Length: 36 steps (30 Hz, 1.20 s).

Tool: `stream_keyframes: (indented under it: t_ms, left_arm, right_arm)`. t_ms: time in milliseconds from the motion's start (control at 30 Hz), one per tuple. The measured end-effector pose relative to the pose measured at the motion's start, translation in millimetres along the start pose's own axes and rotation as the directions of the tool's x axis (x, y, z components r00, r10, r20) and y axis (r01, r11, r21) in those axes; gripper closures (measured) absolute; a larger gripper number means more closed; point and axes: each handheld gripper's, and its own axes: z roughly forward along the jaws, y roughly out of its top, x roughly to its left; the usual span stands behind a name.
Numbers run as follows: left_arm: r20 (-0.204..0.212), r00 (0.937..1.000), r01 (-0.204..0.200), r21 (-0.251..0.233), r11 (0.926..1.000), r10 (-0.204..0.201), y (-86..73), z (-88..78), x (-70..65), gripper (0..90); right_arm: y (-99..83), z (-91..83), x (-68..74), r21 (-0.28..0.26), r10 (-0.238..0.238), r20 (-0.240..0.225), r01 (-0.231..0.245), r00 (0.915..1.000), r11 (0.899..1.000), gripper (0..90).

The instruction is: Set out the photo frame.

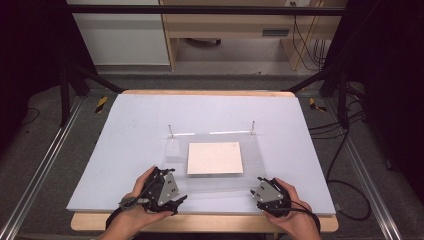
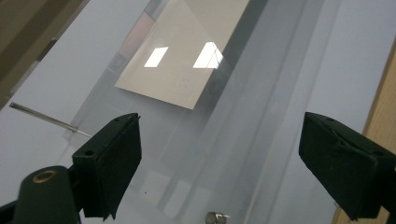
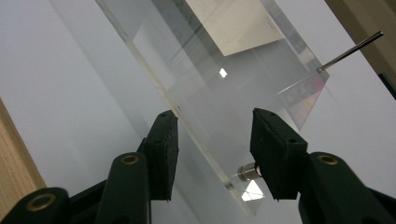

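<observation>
On the pale blue counter (image 1: 150, 120) lies a clear acrylic plate (image 1: 215, 172) on thin metal pins, with a cream square sheet (image 1: 215, 158) seen through its middle. Left tongs (image 2: 219, 158) stand released at the plate's near left corner, nothing between the jaws. Right tongs (image 3: 212, 149) straddle the plate's near right edge; whether they grasp it I cannot tell. Beyond the counter are grey floor and wooden furniture.

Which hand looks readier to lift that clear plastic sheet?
Right, probably: the right gripper already straddles the clear sheet's near corner, while the left gripper stands wide open above it, with nothing between its jaws.
</observation>
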Motion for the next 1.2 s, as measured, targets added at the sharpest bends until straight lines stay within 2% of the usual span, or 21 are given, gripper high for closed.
stream_keyframes:
  t_ms: [33,67,133,267,333,533,767,967,1200]
  left_arm:
    - [0.0,1.0,0.0,0.0,1.0,0.0,0.0,0.0,0.0,13.2]
    - [-0.004,0.9992,-0.038,0.011,0.9992,0.039,-0.3,0.3,-5.0,14.1]
    - [-0.004,0.9977,-0.068,0.026,0.9974,0.068,-1.3,2.5,-8.8,14.6]
    - [-0.016,0.9952,-0.095,0.055,0.9939,0.096,-2.4,8.6,-11.3,15.9]
    - [-0.021,0.995,-0.096,0.059,0.9936,0.098,-2.4,9.9,-11.4,17.0]
    - [-0.053,0.9887,-0.134,0.104,0.9855,0.14,-2.8,19.3,-13.6,19.9]
    - [-0.075,0.9869,-0.134,0.114,0.9844,0.143,-3.6,26.5,-11.5,30.5]
    - [-0.07,0.9894,-0.121,0.09,0.9886,0.127,-2.9,24.1,-12.4,41.8]
    - [-0.074,0.9913,-0.102,0.083,0.9913,0.108,-0.4,20.2,-11.3,46.0]
  right_arm:
    - [0.0,0.0,0.0,0.0,0.0,0.0,0.0,1.0,1.0,52.3]
    - [0.2,-0.1,-0.3,0.0,0.0,0.0,0.0,1.0,1.0,52.3]
    - [0.5,-0.4,-0.1,0.002,0.005,-0.001,-0.005,1.0,1.0,52.3]
    - [0.9,-0.5,-0.6,0.0,0.005,0.001,-0.005,1.0,1.0,52.3]
    - [0.8,-0.4,-0.5,0.0,0.007,0.001,-0.007,1.0,1.0,52.3]
    - [1.2,-0.7,-1.0,0.0,0.011,0.002,-0.011,0.9999,1.0,52.3]
    - [1.7,-1.2,-1.2,-0.002,0.017,0.004,-0.017,0.9999,1.0,52.2]
    - [2.1,-2.4,-2.4,-0.012,0.024,0.005,-0.023,0.9997,1.0,52.3]
    - [2.8,-4.2,-4.5,-0.036,0.033,0.009,-0.033,0.9994,0.999,52.3]
